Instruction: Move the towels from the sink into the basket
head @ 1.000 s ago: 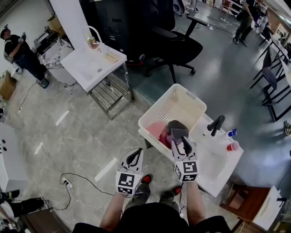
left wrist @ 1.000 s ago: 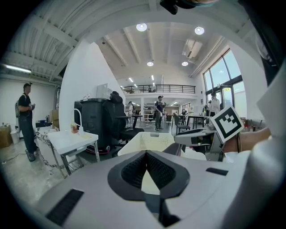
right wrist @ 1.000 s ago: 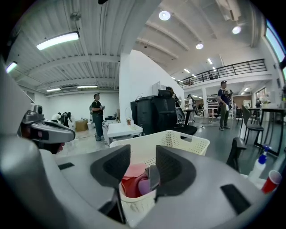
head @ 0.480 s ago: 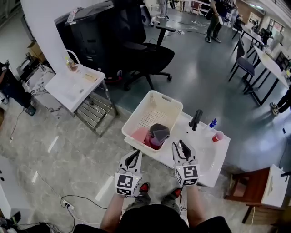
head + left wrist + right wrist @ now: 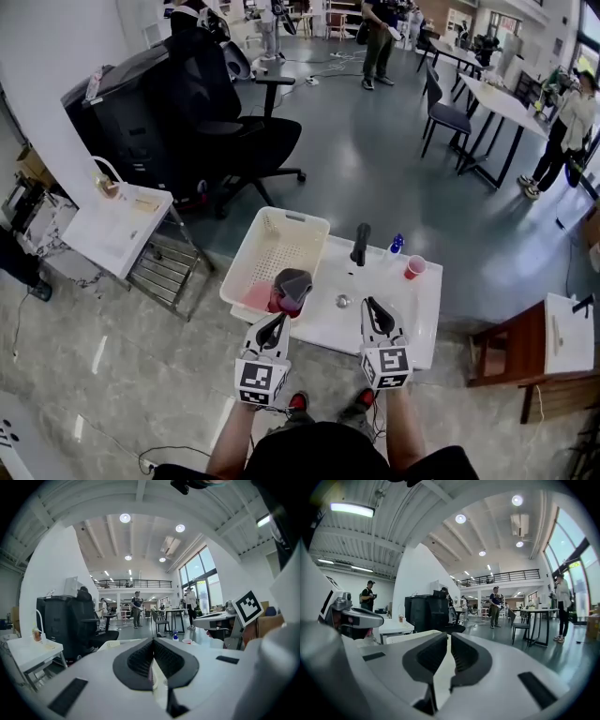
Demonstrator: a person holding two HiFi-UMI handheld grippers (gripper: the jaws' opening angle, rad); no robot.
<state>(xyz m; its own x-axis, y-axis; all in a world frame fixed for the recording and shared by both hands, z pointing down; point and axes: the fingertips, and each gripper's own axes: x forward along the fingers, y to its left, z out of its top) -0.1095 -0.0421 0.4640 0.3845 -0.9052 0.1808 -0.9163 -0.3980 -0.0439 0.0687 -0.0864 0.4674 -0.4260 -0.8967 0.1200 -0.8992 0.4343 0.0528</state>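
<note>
The towels, one pink [image 5: 253, 297] and one grey [image 5: 294, 282], lie heaped in the near corner of the white basket [image 5: 246, 255]. The sink [image 5: 398, 323] touches the basket's right side. Just short of the basket, the left gripper [image 5: 277, 322] has its jaws together and empty. The right gripper [image 5: 373, 305], to the basket's right, has just been closing to a thin slit with nothing inside.

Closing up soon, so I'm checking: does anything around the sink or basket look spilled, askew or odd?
Nothing stands out. The towels lie heaped at the basket's near end, and the red cup stands upright on the sink near the faucet.
</note>
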